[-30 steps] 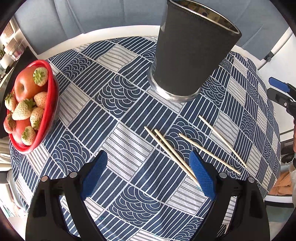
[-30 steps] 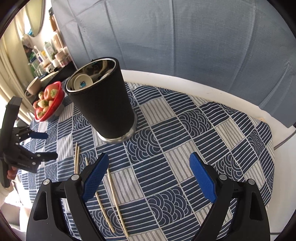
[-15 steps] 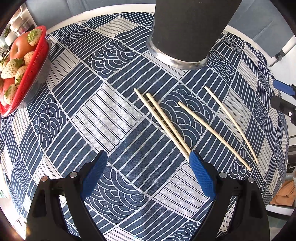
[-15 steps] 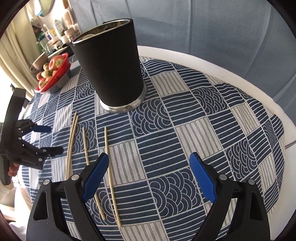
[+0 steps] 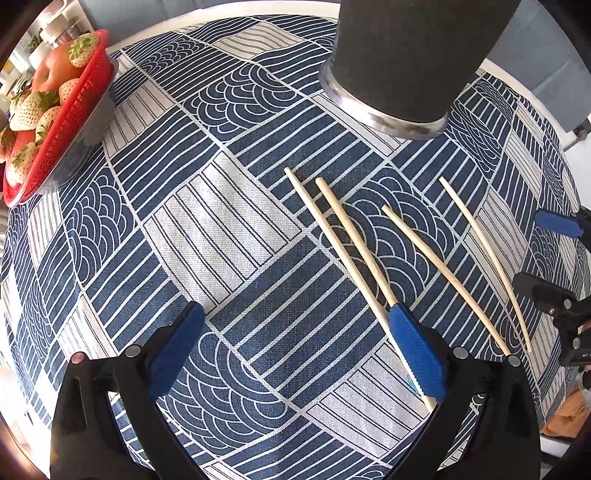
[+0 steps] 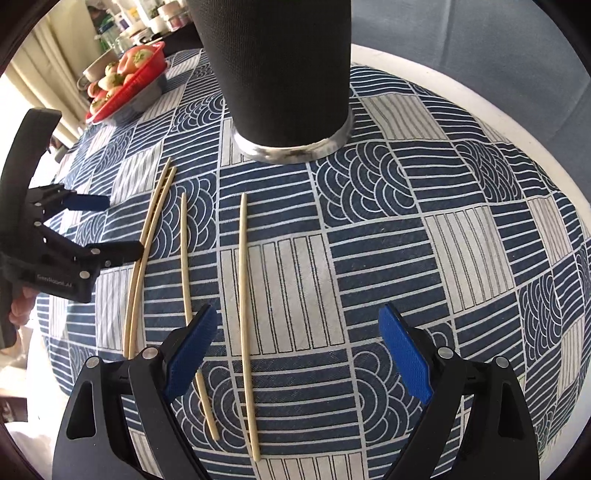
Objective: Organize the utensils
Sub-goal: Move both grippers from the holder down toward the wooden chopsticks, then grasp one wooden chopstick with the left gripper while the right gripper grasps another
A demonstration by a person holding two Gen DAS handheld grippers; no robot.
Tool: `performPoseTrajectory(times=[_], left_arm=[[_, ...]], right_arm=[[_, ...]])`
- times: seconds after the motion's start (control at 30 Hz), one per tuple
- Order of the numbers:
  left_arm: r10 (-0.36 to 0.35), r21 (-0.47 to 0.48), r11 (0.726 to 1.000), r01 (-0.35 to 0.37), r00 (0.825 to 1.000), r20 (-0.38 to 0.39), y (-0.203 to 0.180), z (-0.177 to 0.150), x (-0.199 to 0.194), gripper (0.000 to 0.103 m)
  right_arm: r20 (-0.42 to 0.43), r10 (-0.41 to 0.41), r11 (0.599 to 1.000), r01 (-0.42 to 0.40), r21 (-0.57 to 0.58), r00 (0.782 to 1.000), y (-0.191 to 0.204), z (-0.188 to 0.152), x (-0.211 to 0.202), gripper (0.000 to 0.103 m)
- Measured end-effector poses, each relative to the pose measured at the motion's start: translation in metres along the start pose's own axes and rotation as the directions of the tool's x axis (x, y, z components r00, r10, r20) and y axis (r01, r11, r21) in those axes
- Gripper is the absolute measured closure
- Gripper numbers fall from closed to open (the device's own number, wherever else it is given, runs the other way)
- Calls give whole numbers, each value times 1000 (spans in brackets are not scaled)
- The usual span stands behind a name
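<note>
Tongs gape wide on both sides: left tongs (image 5: 295, 350) over paired chopsticks (image 5: 343, 240), right tongs (image 6: 299, 354) straddling one chopstick (image 6: 243, 295).

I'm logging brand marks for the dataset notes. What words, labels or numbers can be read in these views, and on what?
"GenRobot.AI": pale print on the black body of the left gripper, seen in the right wrist view; small and slightly soft.
Bottles and jars on the shelf beyond the table: any labels are too blurred to read.
Nothing readable on the black utensil holder or the chopsticks.
</note>
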State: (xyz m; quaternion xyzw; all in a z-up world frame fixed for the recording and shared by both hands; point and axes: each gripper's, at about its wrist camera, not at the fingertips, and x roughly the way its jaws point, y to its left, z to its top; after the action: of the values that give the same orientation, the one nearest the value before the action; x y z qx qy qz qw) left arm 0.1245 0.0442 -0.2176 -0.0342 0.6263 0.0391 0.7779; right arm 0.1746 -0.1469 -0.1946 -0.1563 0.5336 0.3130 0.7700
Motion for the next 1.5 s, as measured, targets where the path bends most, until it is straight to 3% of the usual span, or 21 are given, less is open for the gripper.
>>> performPoseTrajectory(times=[0.2, 0.37, 0.77, 0.83, 0.87, 0.9, 0.93, 0.97, 1.23, 1.5], left_arm=[[38, -45, 998, -37, 999, 21, -7, -5, 4, 4], [45, -46, 998, -42, 997, 65, -10, -20, 1, 4], [57, -134, 989, -56, 998, -1, -5, -32, 6, 5], [46, -116, 992, -45, 999, 6, -3, -31, 4, 10], [43, -105, 994, -42, 999, 13, -4, -31, 2, 21], [40, -94, 995, -37, 999, 25, -4, -32, -3, 31], [39, -90, 995, -35, 999, 37, -1, -32, -9, 60], [33, -95, 995, -30, 999, 39, 3, -32, -12, 97], [-41, -120, 992, 40, 999, -1, 28, -42, -15, 98], [-26, -67, 997, 26, 1000, -5, 46, -37, -20, 98]], right_arm=[[-19, 10, 999, -11, -35, 1000, 1, 4, 13, 14], [-16, -67, 990, 64, -127, 998, 14, 4, 23, 7], [-49, -98, 994, 96, -53, 994, 9, 2, 23, 8], [-40, -101, 994, 99, -41, 994, 9, 1, 20, 17], [-21, -97, 994, 96, -47, 995, 9, 0, 14, 44], [-11, -95, 994, 95, -46, 995, 10, 1, 9, 92], [-23, -105, 994, 104, -40, 994, 9, 2, 7, 96], [-24, -108, 993, 107, -47, 994, 8, 2, 7, 99], [-15, -43, 988, 44, 149, 999, -24, -7, 2, 99], [29, -63, 969, 55, 239, 998, -35, -15, -16, 99]])
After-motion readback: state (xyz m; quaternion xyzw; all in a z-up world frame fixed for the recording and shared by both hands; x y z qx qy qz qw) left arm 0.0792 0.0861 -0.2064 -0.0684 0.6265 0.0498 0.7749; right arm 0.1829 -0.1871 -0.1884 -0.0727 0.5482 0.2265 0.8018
